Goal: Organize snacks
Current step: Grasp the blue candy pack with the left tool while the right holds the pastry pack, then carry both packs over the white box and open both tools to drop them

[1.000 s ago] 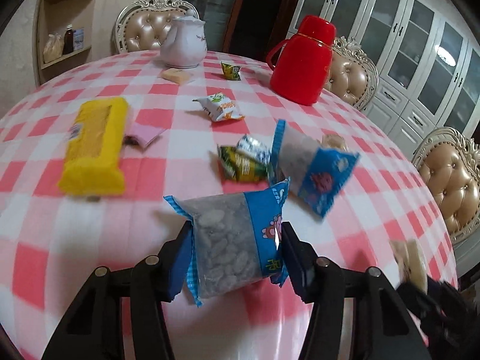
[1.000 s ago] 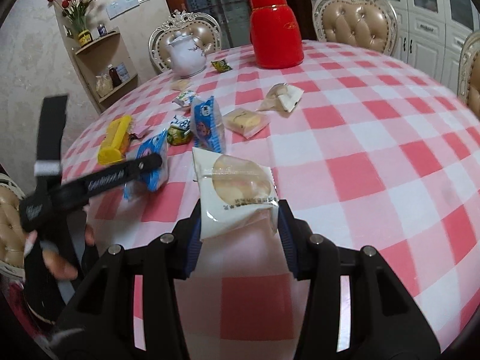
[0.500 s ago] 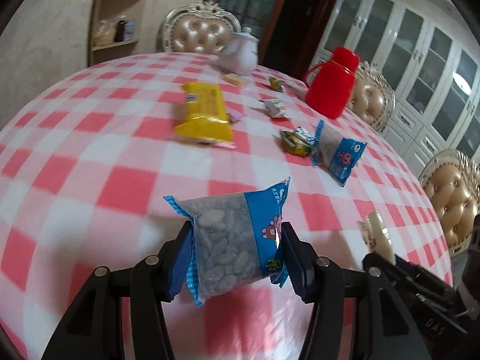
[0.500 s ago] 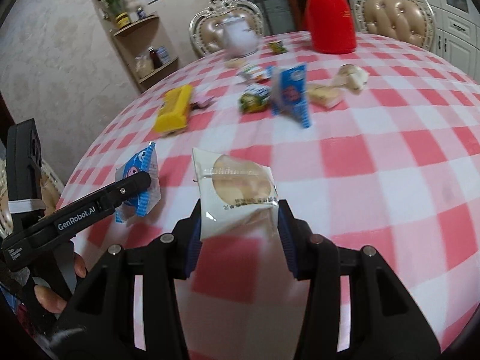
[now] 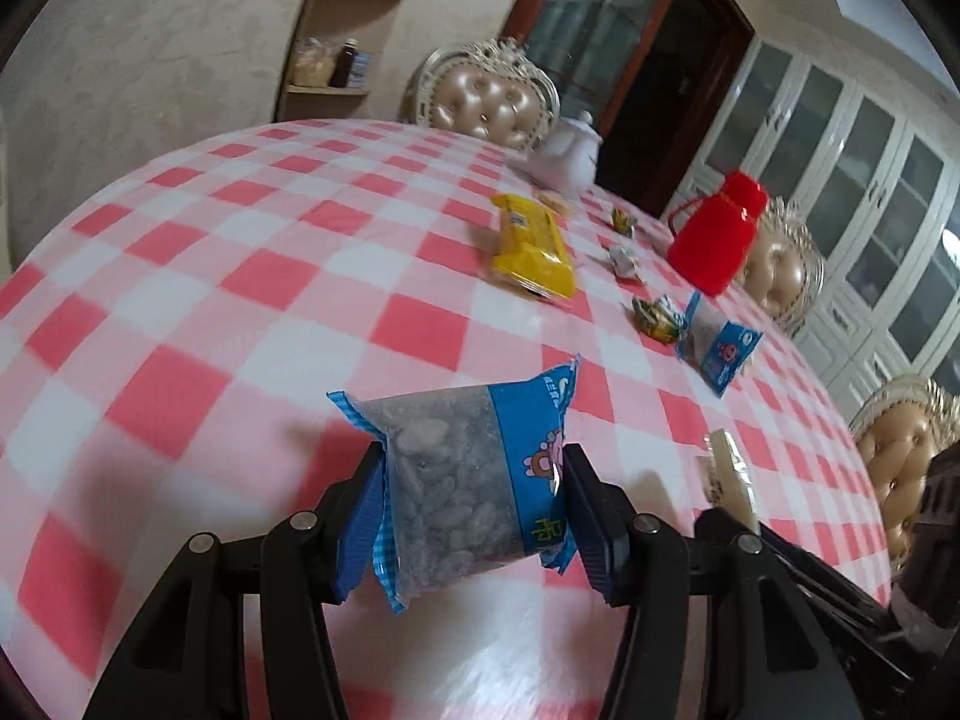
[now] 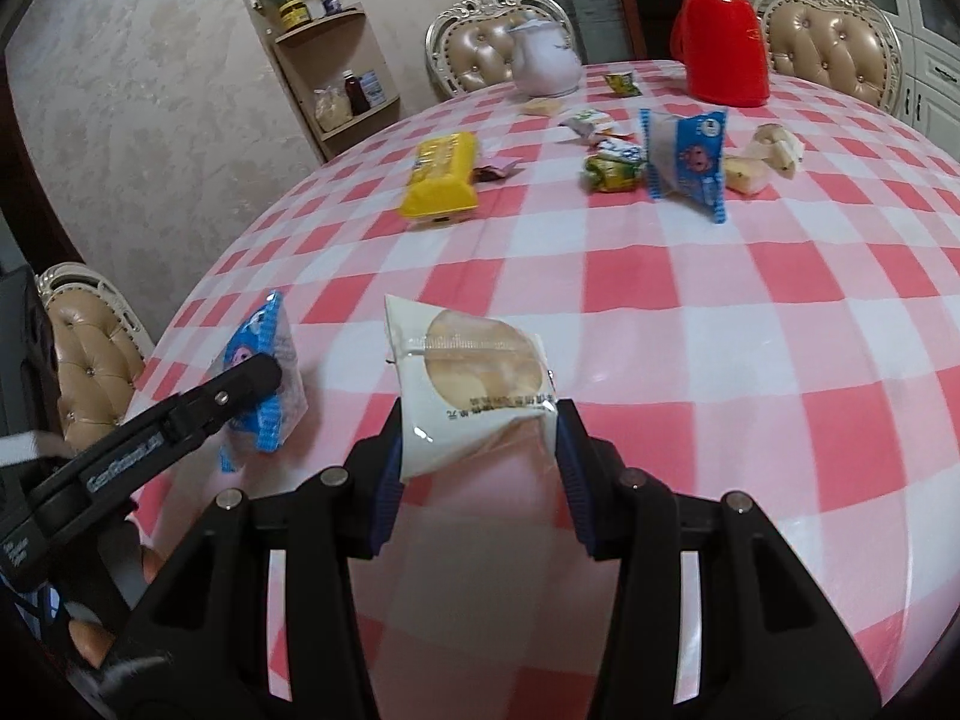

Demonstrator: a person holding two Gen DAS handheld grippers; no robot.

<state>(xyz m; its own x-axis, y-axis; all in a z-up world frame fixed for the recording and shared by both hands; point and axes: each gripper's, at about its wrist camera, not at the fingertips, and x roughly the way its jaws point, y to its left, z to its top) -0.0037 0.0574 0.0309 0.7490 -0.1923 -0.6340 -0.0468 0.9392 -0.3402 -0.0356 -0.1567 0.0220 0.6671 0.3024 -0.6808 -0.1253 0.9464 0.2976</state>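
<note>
My left gripper (image 5: 474,486) is shut on a blue-and-clear seed packet (image 5: 474,474) and holds it above the near left part of the red-checked table (image 5: 240,276). The same packet shows in the right wrist view (image 6: 261,378). My right gripper (image 6: 477,438) is shut on a white cake packet (image 6: 474,378) held above the table's near edge; it also shows in the left wrist view (image 5: 729,474). Farther off lie a yellow packet (image 6: 441,177), a second blue packet (image 6: 687,159), green candies (image 6: 612,171) and pale cakes (image 6: 759,159).
A red thermos (image 6: 723,24) and a white teapot (image 6: 546,63) stand at the far side. Small wrapped snacks (image 6: 591,120) lie near them. Padded chairs (image 6: 486,51) ring the table, one at the near left (image 6: 96,348). A corner shelf (image 6: 348,90) stands behind.
Both grippers have drawn back and to the left from the snack cluster, each still holding its packet. The snacks on the table look farther away now.
</note>
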